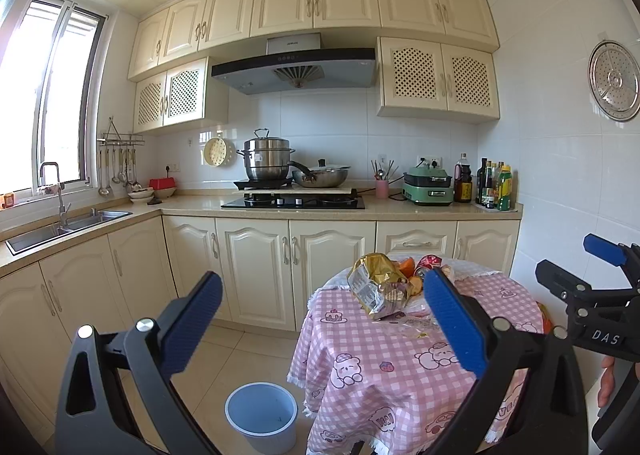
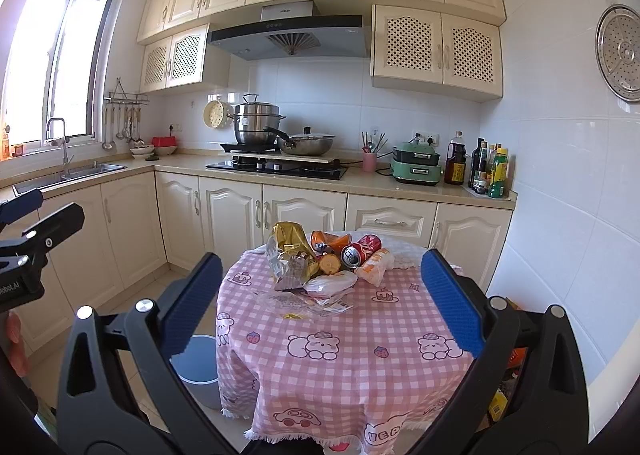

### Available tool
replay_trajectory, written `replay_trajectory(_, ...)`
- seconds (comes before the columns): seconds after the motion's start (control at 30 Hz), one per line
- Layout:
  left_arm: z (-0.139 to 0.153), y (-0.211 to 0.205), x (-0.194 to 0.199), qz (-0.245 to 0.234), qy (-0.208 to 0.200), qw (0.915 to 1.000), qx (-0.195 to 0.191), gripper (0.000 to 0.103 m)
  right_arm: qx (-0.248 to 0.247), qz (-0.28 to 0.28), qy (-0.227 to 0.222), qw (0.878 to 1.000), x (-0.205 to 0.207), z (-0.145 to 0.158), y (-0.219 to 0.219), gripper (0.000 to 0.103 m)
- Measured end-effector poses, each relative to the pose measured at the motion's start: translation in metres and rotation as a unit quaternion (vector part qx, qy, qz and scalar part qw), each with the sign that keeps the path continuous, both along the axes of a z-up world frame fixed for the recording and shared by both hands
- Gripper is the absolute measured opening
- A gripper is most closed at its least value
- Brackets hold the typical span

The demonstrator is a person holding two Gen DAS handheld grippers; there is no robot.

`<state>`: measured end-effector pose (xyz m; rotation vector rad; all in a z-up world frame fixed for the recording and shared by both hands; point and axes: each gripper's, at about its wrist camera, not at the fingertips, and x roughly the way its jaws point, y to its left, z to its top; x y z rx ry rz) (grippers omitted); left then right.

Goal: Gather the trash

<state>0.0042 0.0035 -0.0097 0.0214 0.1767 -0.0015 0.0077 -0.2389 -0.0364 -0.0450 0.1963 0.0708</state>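
Observation:
A heap of trash lies at the far side of the round table (image 2: 340, 367) with its pink checked cloth. In it are a crumpled gold snack bag (image 2: 290, 259), a red can (image 2: 360, 251), an orange wrapper (image 2: 376, 269), a white plastic bag (image 2: 330, 283) and flat clear wrappers (image 2: 308, 305). My right gripper (image 2: 321, 257) is open, held short of the heap above the table's near side. My left gripper (image 1: 323, 277) is open too, left of the table, with the gold snack bag (image 1: 376, 283) ahead of its right finger. A blue-and-white bin (image 1: 262, 415) stands on the floor left of the table.
Cream base cabinets (image 1: 256, 267) run behind the table, under a counter with a hob (image 1: 294, 202), pots, bottles (image 1: 494, 185) and a sink (image 1: 60, 229) on the left. White tiled wall on the right. Colourful packages (image 2: 516, 359) sit low beside the table's right side.

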Motion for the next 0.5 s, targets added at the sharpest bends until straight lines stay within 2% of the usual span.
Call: replay_trajectory(0.5, -0.0089, 0.0005, 0.0046, 0.000, 0.007, 1.0000, -0.001, 0.098, 0.003, 0.000, 0.005, 1.000, 0.0020, -0.0070, 0.0014, 0.097)
